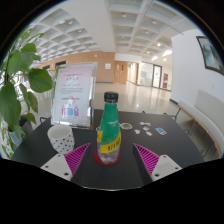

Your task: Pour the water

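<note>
A clear bottle (110,130) with a green cap and a green and yellow label stands upright on the dark table (170,140). Something red shows around its base. A white cup (60,138) with a dotted pattern stands on the table to the left of the bottle. My gripper (112,152) is open. The bottle stands between the two fingers with a gap at each side. The pink pads (80,157) flank its lower part without touching it.
A leafy green plant (18,85) stands at the left. A poster stand (75,95) is behind the cup. Small items (138,127) lie on the table to the right of the bottle. A light bench (205,115) is at the far right, in a large hall.
</note>
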{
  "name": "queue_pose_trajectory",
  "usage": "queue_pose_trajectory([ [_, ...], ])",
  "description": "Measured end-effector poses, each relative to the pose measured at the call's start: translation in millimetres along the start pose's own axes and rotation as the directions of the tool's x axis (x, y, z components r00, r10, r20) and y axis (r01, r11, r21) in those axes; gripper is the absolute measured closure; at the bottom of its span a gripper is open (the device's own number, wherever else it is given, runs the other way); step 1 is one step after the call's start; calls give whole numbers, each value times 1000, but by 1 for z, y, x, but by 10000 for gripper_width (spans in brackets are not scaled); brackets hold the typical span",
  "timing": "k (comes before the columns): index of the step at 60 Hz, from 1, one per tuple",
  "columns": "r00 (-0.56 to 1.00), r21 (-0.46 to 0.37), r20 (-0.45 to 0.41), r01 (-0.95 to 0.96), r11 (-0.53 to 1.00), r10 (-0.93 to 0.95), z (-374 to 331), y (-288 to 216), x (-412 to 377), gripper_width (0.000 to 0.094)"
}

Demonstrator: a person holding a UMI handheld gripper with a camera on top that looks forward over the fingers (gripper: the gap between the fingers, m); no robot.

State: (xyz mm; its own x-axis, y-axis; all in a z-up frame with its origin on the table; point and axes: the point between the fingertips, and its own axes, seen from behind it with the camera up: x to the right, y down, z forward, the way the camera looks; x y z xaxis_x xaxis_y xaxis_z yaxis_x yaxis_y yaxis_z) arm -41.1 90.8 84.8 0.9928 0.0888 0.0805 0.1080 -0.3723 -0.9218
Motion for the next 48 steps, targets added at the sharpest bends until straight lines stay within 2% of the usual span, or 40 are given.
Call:
queue_pose_trajectory([
  [26,998,6,-64,16,1000,-16,-243,36,-3,82],
  [37,997,19,-77,15,1000,-13,-299,46,-6,82],
  [48,997,38,-78,-15,999,18,-322,48,-6,82],
])
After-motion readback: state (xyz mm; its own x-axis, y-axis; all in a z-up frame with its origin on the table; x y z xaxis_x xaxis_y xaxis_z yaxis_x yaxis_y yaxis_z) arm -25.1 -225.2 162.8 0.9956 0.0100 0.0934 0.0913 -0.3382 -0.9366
